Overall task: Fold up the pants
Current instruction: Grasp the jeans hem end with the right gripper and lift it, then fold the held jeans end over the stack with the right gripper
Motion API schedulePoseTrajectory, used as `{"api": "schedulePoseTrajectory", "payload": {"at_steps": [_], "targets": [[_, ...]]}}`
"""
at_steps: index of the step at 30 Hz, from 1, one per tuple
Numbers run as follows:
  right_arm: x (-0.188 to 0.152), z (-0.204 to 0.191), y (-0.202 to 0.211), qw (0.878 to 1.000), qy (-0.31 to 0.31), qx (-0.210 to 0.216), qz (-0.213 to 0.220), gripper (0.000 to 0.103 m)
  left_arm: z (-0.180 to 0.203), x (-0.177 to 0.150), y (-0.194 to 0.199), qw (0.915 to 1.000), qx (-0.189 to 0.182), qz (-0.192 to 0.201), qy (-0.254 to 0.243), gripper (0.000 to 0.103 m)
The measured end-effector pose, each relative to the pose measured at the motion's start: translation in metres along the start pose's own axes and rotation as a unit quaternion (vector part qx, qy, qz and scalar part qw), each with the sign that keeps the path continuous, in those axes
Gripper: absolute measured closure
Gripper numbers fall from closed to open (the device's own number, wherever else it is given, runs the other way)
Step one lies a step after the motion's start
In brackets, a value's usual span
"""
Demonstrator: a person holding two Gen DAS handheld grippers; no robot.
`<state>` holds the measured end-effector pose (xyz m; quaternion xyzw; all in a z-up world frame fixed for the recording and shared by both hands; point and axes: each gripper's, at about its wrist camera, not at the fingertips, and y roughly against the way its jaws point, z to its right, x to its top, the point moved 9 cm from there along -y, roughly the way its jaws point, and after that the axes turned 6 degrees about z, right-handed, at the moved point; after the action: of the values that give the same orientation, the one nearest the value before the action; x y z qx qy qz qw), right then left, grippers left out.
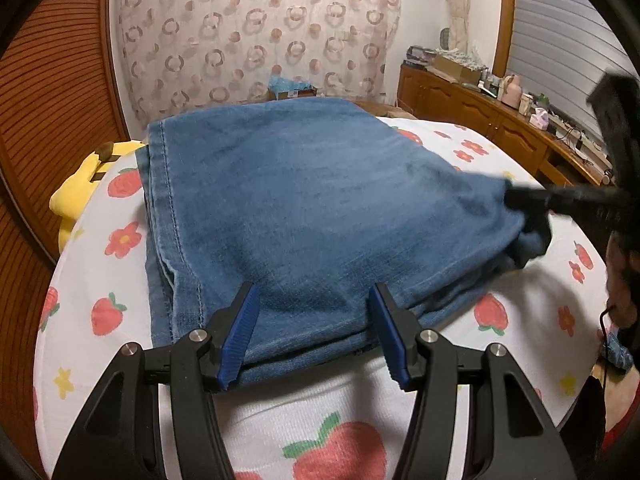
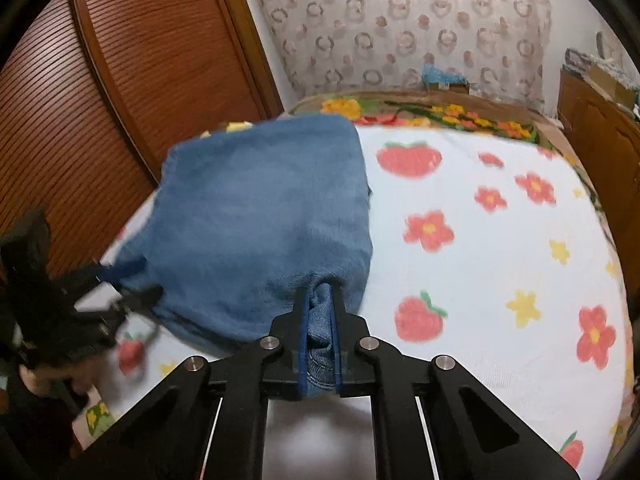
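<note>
The blue denim pants [image 1: 304,208] lie folded in a thick stack on the bed [image 1: 500,160], over a white blanket printed with strawberries and flowers. Seams run down the stack's left side, where several layers show at the edge.

The left tongs [image 1: 314,336] stand wide, their blue pads [image 1: 236,340] spread apart over the near edge of the pants; the left pad touches or overlaps the denim's front edge, and nothing is pinched between them.

The right tongs [image 2: 320,344] are drawn narrow, clamped on a bunched corner of the denim that rises between the two blue pads. In the left wrist view the right tongs reach in from the right and meet the stack's right corner, blurred.

A yellow plush toy [image 1: 86,184] sits at the far left of the bed beside the pants. A wooden cabinet [image 1: 480,116] cluttered with small items runs along the right wall, and a ring-patterned curtain [image 1: 256,36] hangs behind.
</note>
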<state>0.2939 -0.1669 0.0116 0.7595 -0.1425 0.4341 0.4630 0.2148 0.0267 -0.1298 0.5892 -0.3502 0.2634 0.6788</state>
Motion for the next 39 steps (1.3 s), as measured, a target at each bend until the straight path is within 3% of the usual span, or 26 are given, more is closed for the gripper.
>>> {"api": "schedulePoseTrajectory", "payload": {"at_steps": [8, 16, 24, 29, 33, 39], "targets": [[0.045, -0.060, 0.027, 0.997, 0.058, 0.018, 0.049, 0.097, -0.019, 0.005, 0.030, 0.9993, -0.014, 0.020, 0.028, 0.045], [0.069, -0.150, 0.026, 0.988, 0.118, 0.077, 0.065, 0.098, -0.085, 0.010, 0.084, 0.9961, 0.030, 0.055, 0.061, 0.045], [0.028, -0.230, 0.003, 0.976, 0.155, 0.150, 0.022, 0.098, -0.149, 0.005, 0.119, 0.9897, 0.076, 0.076, 0.094, 0.045], [-0.018, -0.249, -0.017, 0.970, 0.168, 0.173, -0.027, 0.098, -0.168, 0.003, 0.124, 0.9869, 0.089, 0.080, 0.108, 0.045], [-0.046, -0.244, -0.029, 0.972, 0.164, 0.163, -0.053, 0.098, -0.172, 0.003, 0.121, 0.9867, 0.092, 0.079, 0.108, 0.045], [-0.026, -0.242, -0.019, 0.975, 0.155, 0.152, -0.035, 0.084, -0.169, 0.006, 0.115, 0.9878, 0.087, 0.077, 0.104, 0.045]]}}
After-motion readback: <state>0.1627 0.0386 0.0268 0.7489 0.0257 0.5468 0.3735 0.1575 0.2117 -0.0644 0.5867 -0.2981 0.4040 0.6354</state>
